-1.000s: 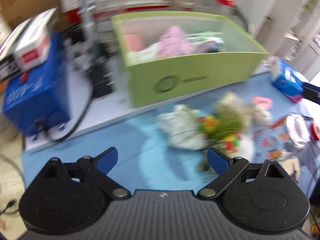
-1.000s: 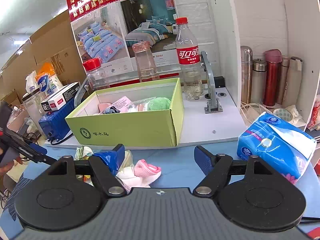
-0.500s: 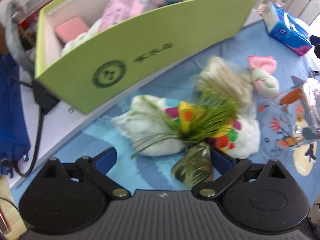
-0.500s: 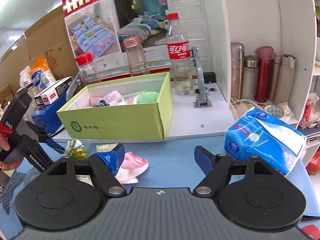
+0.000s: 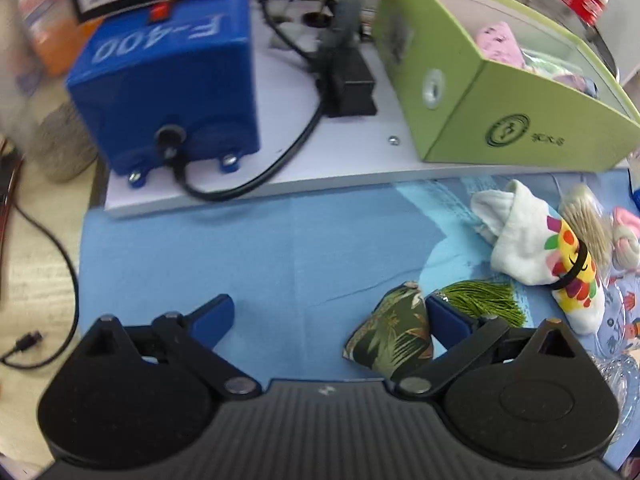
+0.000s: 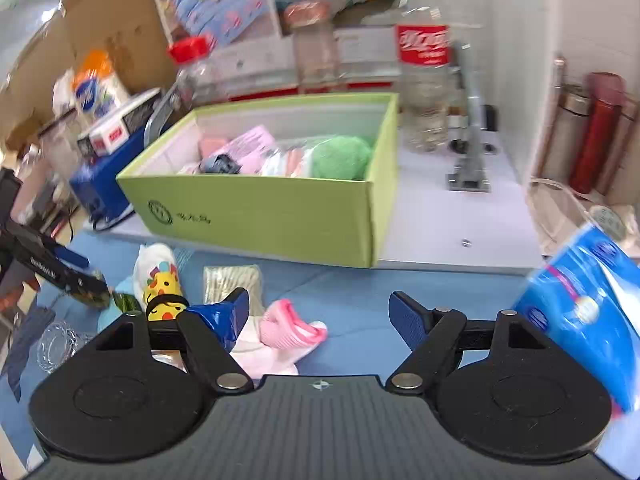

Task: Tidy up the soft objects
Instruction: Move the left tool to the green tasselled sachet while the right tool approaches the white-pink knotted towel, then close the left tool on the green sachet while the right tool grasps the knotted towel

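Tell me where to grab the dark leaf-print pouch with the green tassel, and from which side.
Probably grip the leaf-print pouch across its plump body, from above. It lies flat on the blue mat, and its green tassel is too loose to hold firmly.

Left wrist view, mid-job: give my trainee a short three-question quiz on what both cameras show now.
1. True or false: the dark leaf-print fabric pouch lies inside the light green cardboard box.
2. What lies closest to the left gripper? A) leaf-print pouch B) blue tissue pack C) cola bottle
3. Fill in: between the open right gripper fingers lies a ____ rolled sock.

Key: 1 false, it lies on the blue cloth; 2 A; 3 pink.
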